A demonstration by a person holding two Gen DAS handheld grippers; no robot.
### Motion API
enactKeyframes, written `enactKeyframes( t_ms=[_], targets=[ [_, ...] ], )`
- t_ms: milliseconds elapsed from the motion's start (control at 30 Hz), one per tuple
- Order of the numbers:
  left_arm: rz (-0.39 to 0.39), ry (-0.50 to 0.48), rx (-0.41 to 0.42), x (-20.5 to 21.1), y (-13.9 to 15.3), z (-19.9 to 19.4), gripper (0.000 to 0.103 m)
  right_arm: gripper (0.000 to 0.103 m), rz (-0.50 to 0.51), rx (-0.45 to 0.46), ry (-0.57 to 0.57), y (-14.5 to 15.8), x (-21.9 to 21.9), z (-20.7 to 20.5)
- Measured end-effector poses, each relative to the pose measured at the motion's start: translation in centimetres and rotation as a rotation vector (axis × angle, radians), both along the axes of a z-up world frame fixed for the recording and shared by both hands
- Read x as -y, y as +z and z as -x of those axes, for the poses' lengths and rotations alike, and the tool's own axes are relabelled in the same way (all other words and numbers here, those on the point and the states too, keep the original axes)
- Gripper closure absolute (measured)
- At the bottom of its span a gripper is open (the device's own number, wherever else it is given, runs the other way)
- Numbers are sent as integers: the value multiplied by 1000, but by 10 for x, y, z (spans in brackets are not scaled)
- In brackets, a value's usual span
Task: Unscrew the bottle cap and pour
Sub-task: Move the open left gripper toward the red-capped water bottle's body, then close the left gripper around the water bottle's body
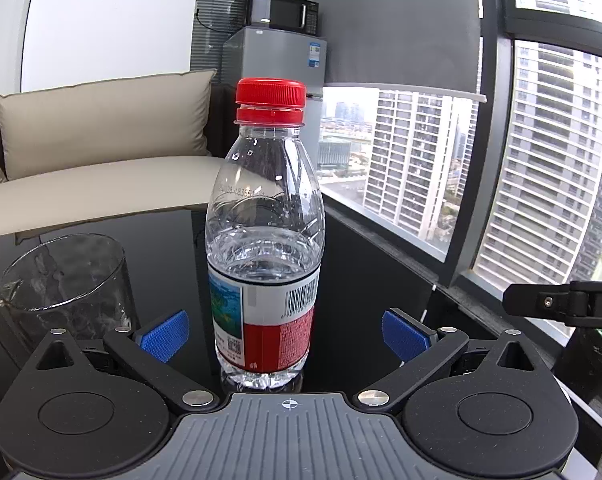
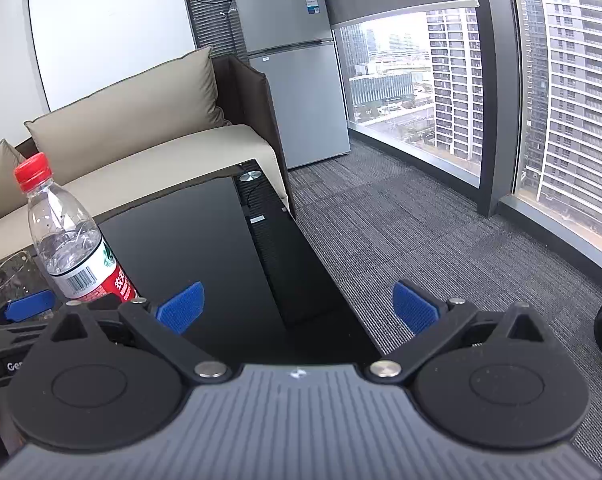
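A clear water bottle [image 1: 263,240] with a red cap [image 1: 271,98] and a red-and-white label stands upright on the black glass table [image 1: 173,248]. It is partly filled. My left gripper [image 1: 285,334] is open, its blue pads either side of the bottle's base and apart from it. A clear glass cup [image 1: 67,284] stands to the bottle's left. In the right wrist view the bottle [image 2: 67,240] and cup [image 2: 9,276] are at the far left. My right gripper [image 2: 297,306] is open and empty above the table's right part [image 2: 205,240].
A beige sofa [image 1: 101,152] runs behind the table. A grey fridge [image 2: 297,92] with a microwave [image 1: 283,10] on top stands beyond it. Grey carpet [image 2: 441,232] and tall windows lie to the right. Part of the right gripper [image 1: 565,304] shows at the left view's right edge.
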State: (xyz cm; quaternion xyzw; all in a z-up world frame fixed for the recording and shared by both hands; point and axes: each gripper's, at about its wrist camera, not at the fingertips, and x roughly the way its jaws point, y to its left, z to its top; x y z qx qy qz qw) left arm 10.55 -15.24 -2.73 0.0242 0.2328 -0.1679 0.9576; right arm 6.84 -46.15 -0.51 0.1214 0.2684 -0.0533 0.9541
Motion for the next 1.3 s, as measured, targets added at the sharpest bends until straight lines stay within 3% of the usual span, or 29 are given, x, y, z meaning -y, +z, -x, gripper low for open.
enactKeyframes(
  t_ms=[367,633,767,1033,1300],
  targets=[
    [-33,12,14,3,-3,-8,12,0,-24,-4,-4,-3,1,1],
    [-57,18,29,9,-5,-12,14,0,-37,0,7,-3,0,2],
    [-64,29,18,9,-7,-14,31,0,-40,1,2,-3,1,2],
    [-65,50,-2,8,-8,-21,45,0,-41,-2,6,-3,1,2],
    [-56,51,-7,7,-7,-26,47,0,-44,-6,5,-5,1,2]
  ],
)
